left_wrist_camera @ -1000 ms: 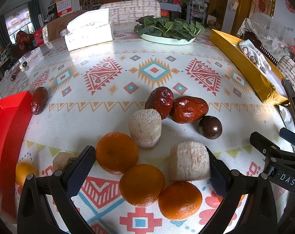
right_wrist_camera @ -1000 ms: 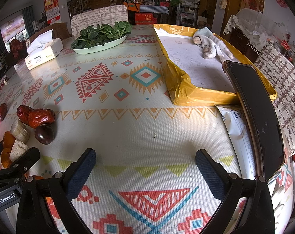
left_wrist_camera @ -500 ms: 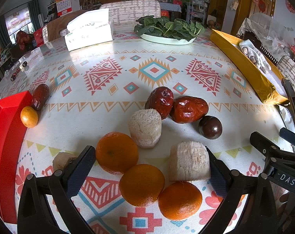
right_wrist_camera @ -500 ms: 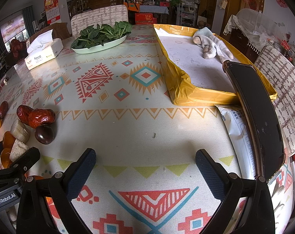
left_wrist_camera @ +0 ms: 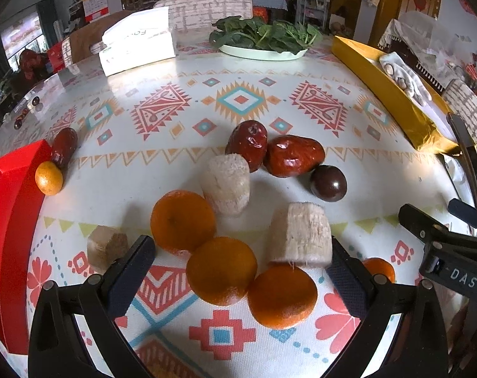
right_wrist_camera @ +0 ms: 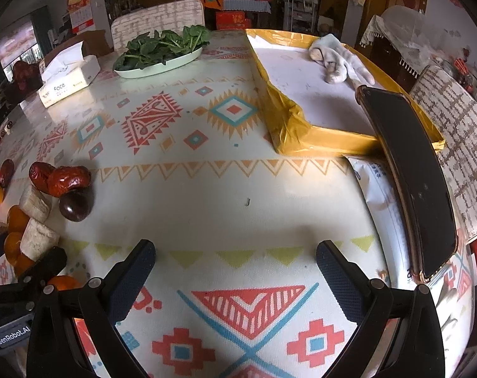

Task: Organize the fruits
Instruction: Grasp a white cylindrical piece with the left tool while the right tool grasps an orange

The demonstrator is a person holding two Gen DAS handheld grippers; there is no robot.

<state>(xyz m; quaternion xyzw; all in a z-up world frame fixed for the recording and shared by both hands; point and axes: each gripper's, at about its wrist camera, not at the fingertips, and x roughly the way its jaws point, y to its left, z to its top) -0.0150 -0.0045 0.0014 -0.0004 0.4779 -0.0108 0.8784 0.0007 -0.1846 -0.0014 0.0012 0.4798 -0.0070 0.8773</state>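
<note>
In the left wrist view my left gripper (left_wrist_camera: 238,271) is open and empty, low over a fruit cluster. Three oranges (left_wrist_camera: 221,271) lie between its fingers, with a pale sugarcane chunk (left_wrist_camera: 299,236) beside them and another (left_wrist_camera: 229,184) behind. Two red dates (left_wrist_camera: 293,156) and a dark round fruit (left_wrist_camera: 328,182) lie farther back. A small orange (left_wrist_camera: 48,178) and a date (left_wrist_camera: 63,148) rest by the red box (left_wrist_camera: 8,208) at left. My right gripper (right_wrist_camera: 235,271) is open and empty over bare tablecloth, with the cluster (right_wrist_camera: 71,204) to its left.
A yellow-rimmed tray (right_wrist_camera: 301,132) holding a cloth, a black phone (right_wrist_camera: 411,173) and a white bag lie right. A plate of greens (left_wrist_camera: 263,39) and a tissue box (left_wrist_camera: 137,45) stand at the back. A brown chunk (left_wrist_camera: 103,245) lies near the left finger.
The small orange has moved from the near left edge back along the red box and now rests beside the date. Both grippers are still.
</note>
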